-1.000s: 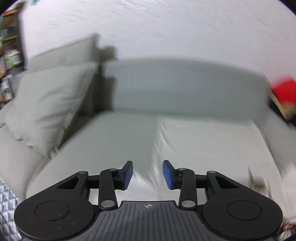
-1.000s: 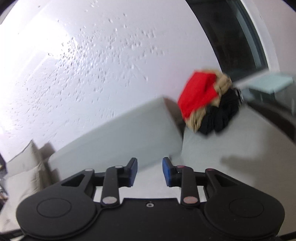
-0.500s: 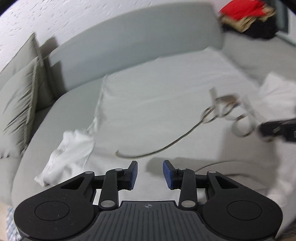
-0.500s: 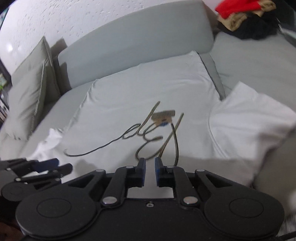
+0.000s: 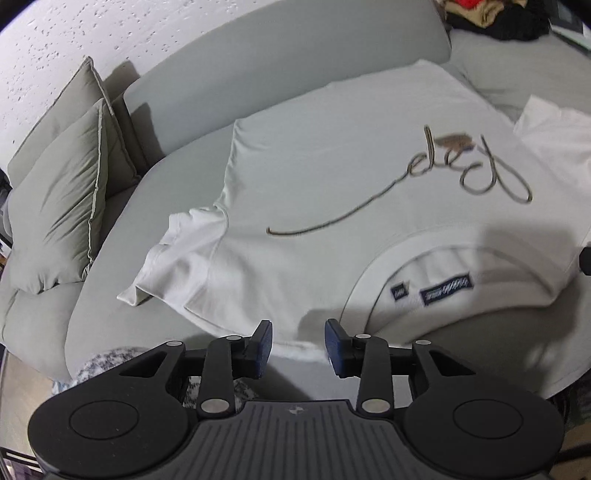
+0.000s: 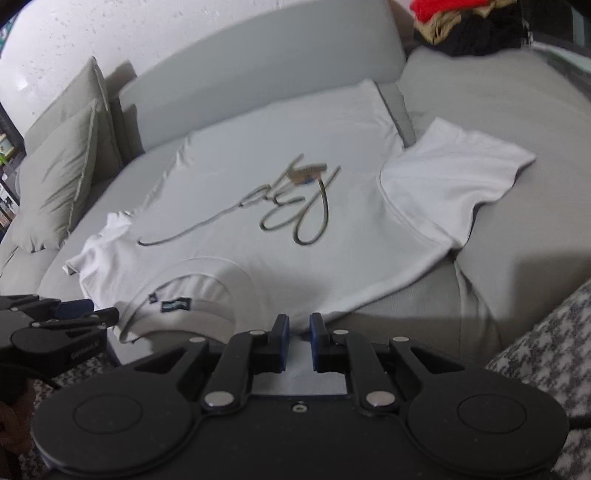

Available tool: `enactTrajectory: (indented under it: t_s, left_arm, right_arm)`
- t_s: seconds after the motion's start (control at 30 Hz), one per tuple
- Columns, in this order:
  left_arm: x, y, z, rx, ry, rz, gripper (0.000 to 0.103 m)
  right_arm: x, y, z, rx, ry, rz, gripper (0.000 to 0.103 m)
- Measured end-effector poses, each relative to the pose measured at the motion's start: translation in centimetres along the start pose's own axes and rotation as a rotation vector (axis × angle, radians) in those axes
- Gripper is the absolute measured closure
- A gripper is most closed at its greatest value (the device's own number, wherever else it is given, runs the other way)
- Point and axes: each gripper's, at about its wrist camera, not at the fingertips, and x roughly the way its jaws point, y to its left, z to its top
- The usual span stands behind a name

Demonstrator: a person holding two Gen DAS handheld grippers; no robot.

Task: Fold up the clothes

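Observation:
A white T-shirt (image 5: 332,177) (image 6: 295,140) with a brown script print lies face up on a grey sofa (image 6: 498,110), its collar (image 5: 443,266) nearest me. Its left sleeve (image 5: 177,258) is crumpled and its right sleeve (image 6: 454,177) lies flat. My left gripper (image 5: 298,349) hangs open over the near shoulder edge, left of the collar, with nothing between its pads. My right gripper (image 6: 296,334) hovers at the near edge right of the collar. Its jaws stand a narrow gap apart, white fabric showing behind the gap, no grip visible.
Two grey cushions (image 5: 62,192) lean at the sofa's left end. A pile of red, tan and black clothes (image 6: 461,26) sits at the far right. Black-and-white patterned fabric (image 6: 546,350) lies at the near right, off the sofa's front edge.
Both views have tipped down from the wall and sofa back onto the shirt and come closer to its collar edge. The right jaws narrowed early on; the left jaws kept their width.

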Motion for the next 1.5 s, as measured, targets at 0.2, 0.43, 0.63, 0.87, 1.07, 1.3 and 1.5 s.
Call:
enactTrajectory:
  t_s: [0.2,0.43,0.63,0.87,1.07,1.3,1.5]
  left_arm:
    - [0.4,0.5,0.3,-0.04,0.044,-0.005,0.066]
    - [0.5,1.8,0.3,-0.086,0.063,-0.036,0.058]
    - [0.6,5.4,0.2,-0.213,0.075,-0.112,0.058]
    - [1.6,5.1,1.4,-0.219,0.039,-0.166,0.07]
    - [3.2,1.8,0.5,-0.115,0.055,-0.208,0.071]
    - [0.2,1.3,-1.0,-0.101,0.086,-0.176,0.071]
    - [-1.4,2.0,-0.2,-0.122,0.031,-0.17,0.064]
  right_arm:
    - [-0.9,1.7,0.8,-0.055,-0.067,-0.007,0.081]
    - [0.3,2.0,1.2,-0.036,-0.05,-0.037,0.079]
    - [0.3,1.1,1.6,0.019,-0.067,-0.06,0.085]
    - [2.5,1.6,2.6,0.034,-0.025,0.025,0.086]
    - [5.9,2.0,2.3,0.006,0.054,0.036,0.089]
    - [2.7,1.4,0.1,-0.013,0.097,0.038,0.089]
    - [-0.3,-3.1,2.9,0.139,-0.096,0.019,0.045]
